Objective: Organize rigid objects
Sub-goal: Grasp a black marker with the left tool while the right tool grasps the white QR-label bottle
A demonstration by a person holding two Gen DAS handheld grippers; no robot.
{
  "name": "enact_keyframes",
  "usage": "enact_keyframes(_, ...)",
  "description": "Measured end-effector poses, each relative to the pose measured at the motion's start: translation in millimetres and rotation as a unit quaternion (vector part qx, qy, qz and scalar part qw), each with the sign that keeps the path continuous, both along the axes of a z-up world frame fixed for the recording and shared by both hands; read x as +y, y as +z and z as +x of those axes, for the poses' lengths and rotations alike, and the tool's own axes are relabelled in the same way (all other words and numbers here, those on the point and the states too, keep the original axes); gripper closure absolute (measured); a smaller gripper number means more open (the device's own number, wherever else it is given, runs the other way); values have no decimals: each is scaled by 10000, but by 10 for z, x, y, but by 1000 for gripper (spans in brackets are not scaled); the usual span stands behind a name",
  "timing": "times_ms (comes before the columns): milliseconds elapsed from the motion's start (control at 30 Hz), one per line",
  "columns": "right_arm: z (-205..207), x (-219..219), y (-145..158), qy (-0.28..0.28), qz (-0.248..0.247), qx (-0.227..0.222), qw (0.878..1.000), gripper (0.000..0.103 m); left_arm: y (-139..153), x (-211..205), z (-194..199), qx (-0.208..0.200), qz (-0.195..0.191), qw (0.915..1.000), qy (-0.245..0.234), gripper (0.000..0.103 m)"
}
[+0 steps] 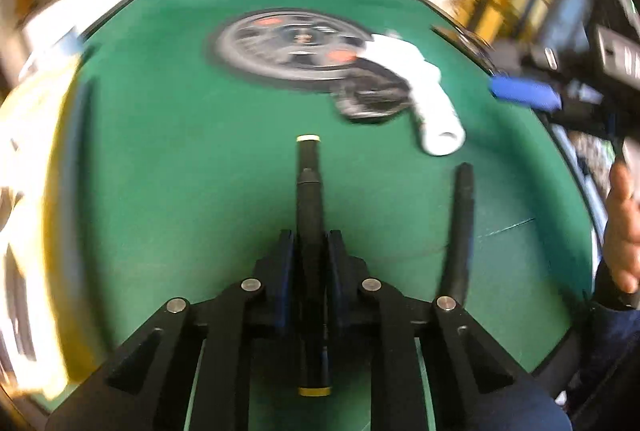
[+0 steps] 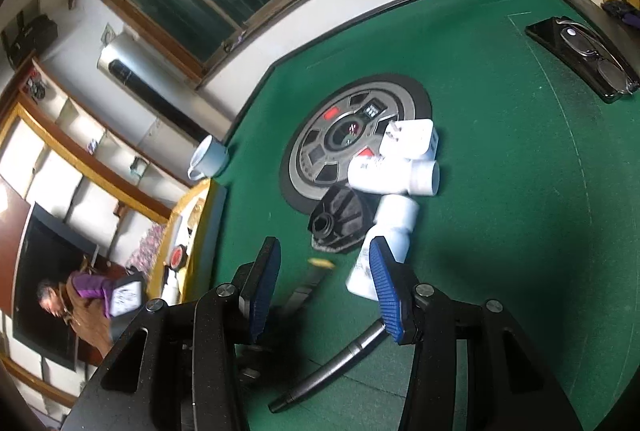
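My left gripper (image 1: 310, 243) is shut on a black pen with gold ends (image 1: 308, 187), which runs straight out along the fingers over the green table (image 1: 180, 171). A second black pen (image 1: 460, 231) lies on the felt to its right, also seen as a dark pen (image 2: 332, 363) in the right wrist view. My right gripper (image 2: 323, 251) is open with nothing gripped; the held pen (image 2: 316, 273) shows blurred beyond its gap. Past it lie two white bottles (image 2: 394, 175) (image 2: 384, 243), a white charger plug (image 2: 410, 137) and a black ribbed cap (image 2: 340, 221).
A round grey disc (image 2: 348, 135) is set into the felt at the middle. A pale mug (image 2: 210, 157) lies at the left edge. A black phone (image 2: 560, 43) with glasses (image 2: 596, 55) on it sits far right. A hand (image 1: 624, 227) shows at the right.
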State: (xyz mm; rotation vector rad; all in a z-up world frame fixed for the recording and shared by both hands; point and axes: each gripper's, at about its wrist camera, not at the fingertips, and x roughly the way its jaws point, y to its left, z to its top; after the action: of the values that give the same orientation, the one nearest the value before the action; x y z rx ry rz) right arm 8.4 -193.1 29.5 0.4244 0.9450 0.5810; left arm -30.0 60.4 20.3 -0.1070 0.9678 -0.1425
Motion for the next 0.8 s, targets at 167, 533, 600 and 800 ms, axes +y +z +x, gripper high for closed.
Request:
enact_keyframes(167, -125, -30, -97, 19, -251, 72, 9997, 62, 5, 198, -153, -22, -141, 9996, 224, 88)
enact_keyframes(533, 322, 186, -354, -382, -667, 830, 9936, 61, -89, 55, -83, -237, 427, 9986, 185, 88)
enact_keyframes(600, 373, 276, -406, -431, -1009, 806, 9907, 62, -90, 27, -70, -236, 505, 9983, 184, 88)
enact_keyframes(800, 346, 153, -490, -272, -1027, 654, 9922, 71, -114, -101, 106, -208, 721, 9971, 77, 83)
